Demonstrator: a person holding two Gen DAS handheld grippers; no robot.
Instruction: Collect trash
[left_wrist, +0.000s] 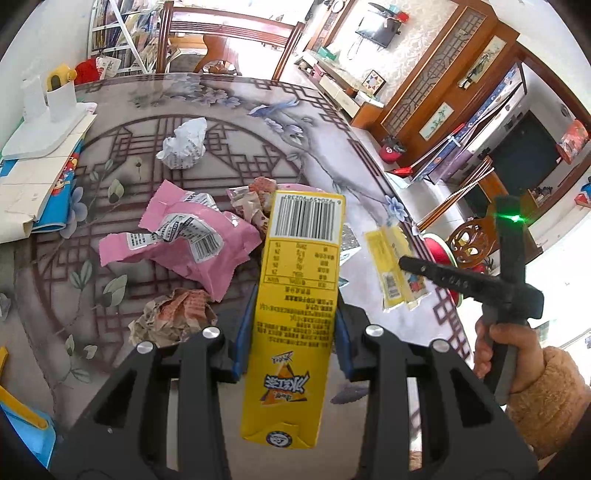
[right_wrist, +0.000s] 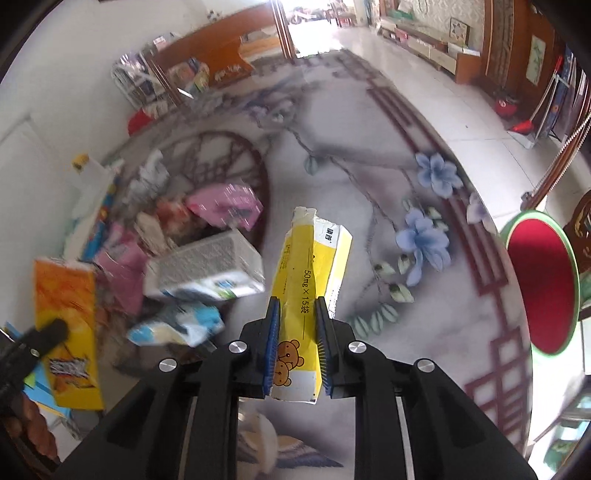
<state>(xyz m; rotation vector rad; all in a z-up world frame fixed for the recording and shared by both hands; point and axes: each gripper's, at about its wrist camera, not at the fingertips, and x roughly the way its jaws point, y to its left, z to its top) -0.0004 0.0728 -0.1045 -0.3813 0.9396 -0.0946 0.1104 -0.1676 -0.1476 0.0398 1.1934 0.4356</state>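
Observation:
My left gripper is shut on a yellow drink carton with a barcode, held above the table; the carton also shows in the right wrist view. My right gripper is shut on a flattened yellow and white medicine box with a bear print; the box also shows in the left wrist view, lifted over the table's right side. On the table lie a pink wrapper, a white crumpled paper and brownish crumpled papers.
A patterned round table bears the litter. White boxes and a blue booklet sit at its left edge. A white carton and a blue packet lie near the pile. A red stool stands right of the table; a wooden chair stands behind.

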